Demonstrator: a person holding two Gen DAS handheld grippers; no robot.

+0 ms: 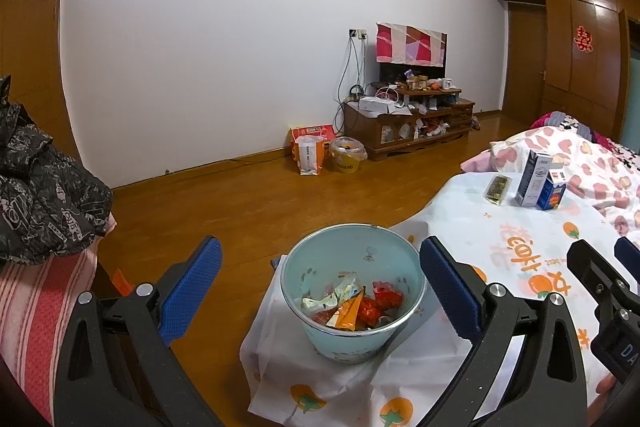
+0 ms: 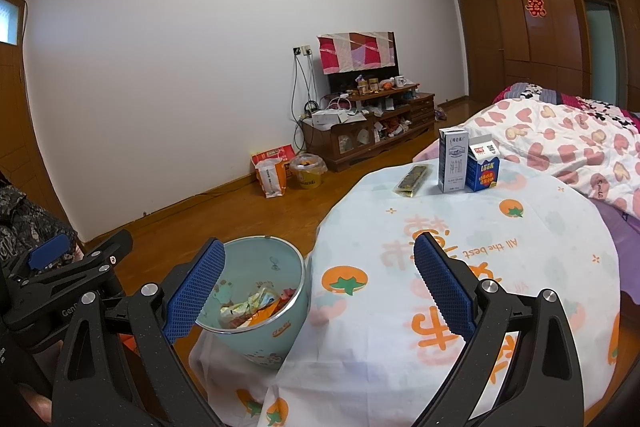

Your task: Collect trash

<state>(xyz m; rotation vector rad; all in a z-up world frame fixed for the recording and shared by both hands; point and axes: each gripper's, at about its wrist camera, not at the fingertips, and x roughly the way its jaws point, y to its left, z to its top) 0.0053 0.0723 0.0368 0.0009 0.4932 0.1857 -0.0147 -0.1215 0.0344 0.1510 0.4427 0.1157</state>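
A pale blue trash bucket [image 1: 354, 291] holds several crumpled wrappers and stands on a fold of the tablecloth at the table's near left; it also shows in the right wrist view [image 2: 262, 297]. My left gripper [image 1: 320, 291] is open and empty, just before the bucket. My right gripper [image 2: 320, 287] is open and empty over the table's near edge, right of the bucket. On the far side of the table stand a tall milk carton [image 2: 452, 161], a small blue carton [image 2: 484, 169] and a flat dark wrapper [image 2: 414, 179]. The cartons [image 1: 540, 183] also show in the left wrist view.
The table wears a white cloth with orange prints [image 2: 460, 247]. A bed with a heart-print quilt [image 2: 568, 143] lies behind it. A TV cabinet [image 2: 368, 131], a paper bag [image 2: 272, 175] and a yellow tub [image 2: 308, 171] stand by the far wall. Dark clothing [image 1: 36, 183] lies left.
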